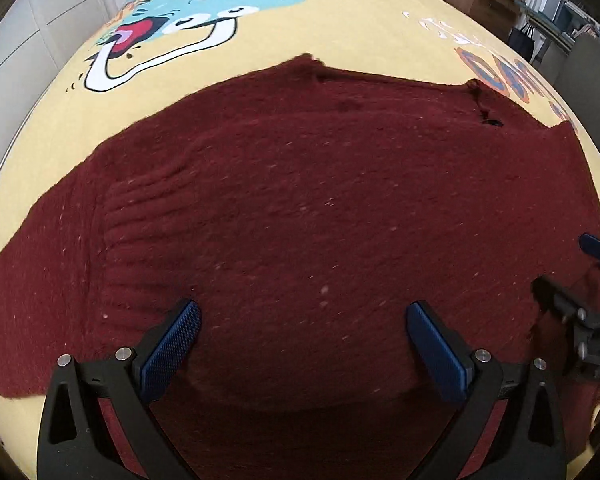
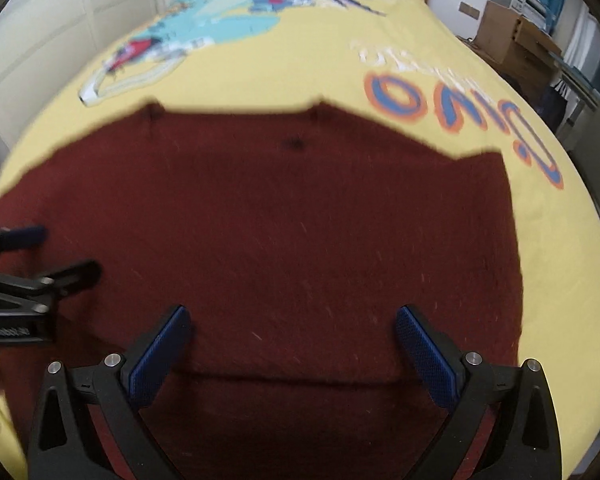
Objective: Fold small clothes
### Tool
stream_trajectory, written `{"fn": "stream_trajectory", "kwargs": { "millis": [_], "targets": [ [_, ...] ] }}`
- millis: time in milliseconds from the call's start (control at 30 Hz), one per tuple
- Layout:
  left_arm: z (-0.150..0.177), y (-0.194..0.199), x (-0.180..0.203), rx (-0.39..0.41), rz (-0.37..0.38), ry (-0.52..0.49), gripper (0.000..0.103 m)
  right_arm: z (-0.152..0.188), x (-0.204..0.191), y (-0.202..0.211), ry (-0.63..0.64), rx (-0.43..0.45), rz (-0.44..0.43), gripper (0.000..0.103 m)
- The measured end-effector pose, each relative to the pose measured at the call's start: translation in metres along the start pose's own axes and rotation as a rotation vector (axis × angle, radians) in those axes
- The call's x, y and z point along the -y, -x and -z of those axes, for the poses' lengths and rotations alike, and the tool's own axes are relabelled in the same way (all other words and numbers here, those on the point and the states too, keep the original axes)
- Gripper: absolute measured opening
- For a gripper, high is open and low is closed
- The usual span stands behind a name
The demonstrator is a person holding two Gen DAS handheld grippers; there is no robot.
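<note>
Knitwear, a dark red woolly sweater (image 1: pixel 300 208), lies spread flat on the yellow cartoon-printed bed cover (image 1: pixel 340 28), with the left gripper (image 1: pixel 302 344) and right gripper (image 2: pixel 292 344) side by side above its near fold, fingers spread wide, grasping nothing.

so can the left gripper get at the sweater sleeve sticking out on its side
Probably yes: the left gripper is open and empty above the maroon sweater, and the sleeve lies flat and uncovered on the yellow bedspread.

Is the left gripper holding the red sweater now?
No, the left gripper stands wide open above the red sweater, pinching no cloth.
</note>
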State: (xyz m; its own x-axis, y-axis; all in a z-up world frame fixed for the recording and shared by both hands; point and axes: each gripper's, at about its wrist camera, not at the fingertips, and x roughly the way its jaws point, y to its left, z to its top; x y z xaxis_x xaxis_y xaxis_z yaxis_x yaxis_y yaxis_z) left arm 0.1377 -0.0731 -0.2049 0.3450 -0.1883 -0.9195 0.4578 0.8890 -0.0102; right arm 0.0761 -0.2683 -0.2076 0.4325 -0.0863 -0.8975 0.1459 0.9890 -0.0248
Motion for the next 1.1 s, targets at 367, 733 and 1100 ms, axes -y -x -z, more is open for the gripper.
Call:
{"fn": "stream_trajectory", "kwargs": {
  "millis": [367,733,1100],
  "targets": [
    [0.008,-0.001,-0.017,0.032,-0.022,0.035,0.102,0.018,0.071,-0.006,-0.104,0.013,0.014,0.102],
    [-0.002,0.016,-0.028,-0.024,0.028,0.083,0.102,0.012,0.058,0.011,-0.098,-0.012,0.011,0.102],
    [0.035,0.125,-0.195,0.083,-0.121,0.488,0.102,0.034,0.052,0.069,-0.108,0.017,-0.040,0.102]
  ]
}}
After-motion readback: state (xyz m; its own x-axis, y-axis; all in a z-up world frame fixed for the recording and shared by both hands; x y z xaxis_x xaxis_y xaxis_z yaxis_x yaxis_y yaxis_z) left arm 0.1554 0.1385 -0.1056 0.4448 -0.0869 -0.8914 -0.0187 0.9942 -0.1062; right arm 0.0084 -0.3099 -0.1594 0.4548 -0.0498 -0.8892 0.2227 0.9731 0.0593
